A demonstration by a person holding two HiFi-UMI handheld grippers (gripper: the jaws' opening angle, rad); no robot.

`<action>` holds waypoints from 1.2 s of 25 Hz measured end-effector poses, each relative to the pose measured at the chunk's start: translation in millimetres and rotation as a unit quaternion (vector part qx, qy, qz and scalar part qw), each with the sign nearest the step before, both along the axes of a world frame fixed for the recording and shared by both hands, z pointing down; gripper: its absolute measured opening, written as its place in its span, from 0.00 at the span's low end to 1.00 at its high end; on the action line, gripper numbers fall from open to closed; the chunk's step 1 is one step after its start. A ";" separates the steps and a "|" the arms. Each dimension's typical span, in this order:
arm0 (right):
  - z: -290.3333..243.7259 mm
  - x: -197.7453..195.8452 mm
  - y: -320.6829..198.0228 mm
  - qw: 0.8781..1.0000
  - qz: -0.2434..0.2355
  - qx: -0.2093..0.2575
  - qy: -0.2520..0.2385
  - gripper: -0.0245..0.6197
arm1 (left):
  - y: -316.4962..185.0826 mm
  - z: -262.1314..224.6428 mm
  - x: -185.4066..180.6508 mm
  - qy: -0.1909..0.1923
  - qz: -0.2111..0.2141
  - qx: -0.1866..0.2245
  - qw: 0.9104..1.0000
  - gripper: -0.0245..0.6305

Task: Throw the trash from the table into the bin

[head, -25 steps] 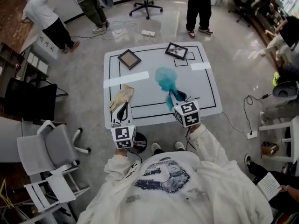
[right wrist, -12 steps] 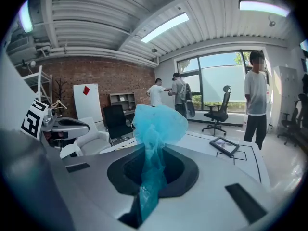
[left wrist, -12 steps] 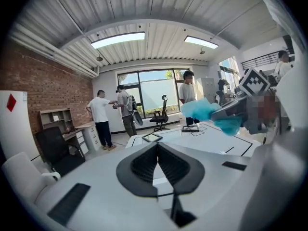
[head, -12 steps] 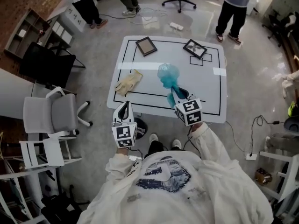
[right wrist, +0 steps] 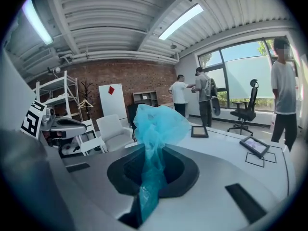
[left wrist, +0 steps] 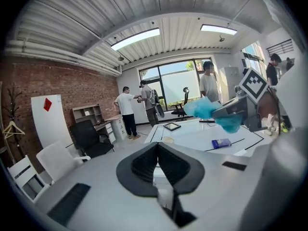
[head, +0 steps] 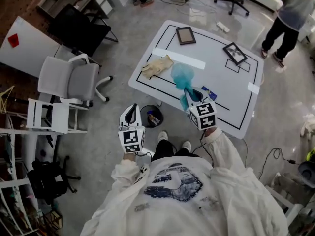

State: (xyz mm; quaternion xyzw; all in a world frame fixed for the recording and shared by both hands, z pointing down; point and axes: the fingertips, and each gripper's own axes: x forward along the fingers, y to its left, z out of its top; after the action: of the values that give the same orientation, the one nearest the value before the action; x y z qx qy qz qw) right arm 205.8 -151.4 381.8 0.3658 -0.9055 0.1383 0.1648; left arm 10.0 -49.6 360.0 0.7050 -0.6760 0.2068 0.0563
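My right gripper (head: 190,94) is shut on a crumpled teal plastic bag (head: 182,75), held above the near edge of the white table (head: 231,95). In the right gripper view the bag (right wrist: 156,124) rises from between the closed jaws (right wrist: 153,153). My left gripper (head: 130,111) hangs off the table over the floor, left of the black bin (head: 151,117). Its jaws meet with nothing between them (left wrist: 157,147). A beige glove (head: 156,65) and a small blue packet (head: 209,90) lie on the table. The left gripper view also shows the bag (left wrist: 206,108) and the packet (left wrist: 221,143).
Two picture frames (head: 185,35) (head: 235,53) lie at the table's far side. A grey office chair (head: 71,80) and a white folding chair (head: 51,117) stand to the left. People stand beyond the table (head: 285,18). The bin holds some trash.
My left gripper has left the table by the glove and now hangs over the floor beside the bin. The right gripper, still holding the bag, has turned and shifted toward the table's near edge.
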 end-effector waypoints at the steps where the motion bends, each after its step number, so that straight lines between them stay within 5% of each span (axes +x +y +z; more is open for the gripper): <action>1: -0.1 -8.0 3.2 1.000 -0.011 0.000 -0.002 0.09 | 6.4 -0.7 -5.1 -0.002 -0.009 -0.001 1.000 0.05; 12: 16.5 -96.1 34.2 0.996 -0.091 -0.006 0.005 0.09 | 53.5 12.4 -69.7 0.003 -0.078 -0.003 0.997 0.05; 30: 75.1 -297.7 89.0 0.987 -0.144 -0.048 0.051 0.09 | 101.3 71.3 -246.7 0.039 -0.108 -0.031 0.993 0.05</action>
State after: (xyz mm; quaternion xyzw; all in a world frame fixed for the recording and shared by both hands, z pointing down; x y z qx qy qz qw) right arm -91.9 -62.4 456.9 0.2296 -0.9313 0.1376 0.2469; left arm -236.7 51.7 431.3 0.6334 -0.7388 0.1928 0.1259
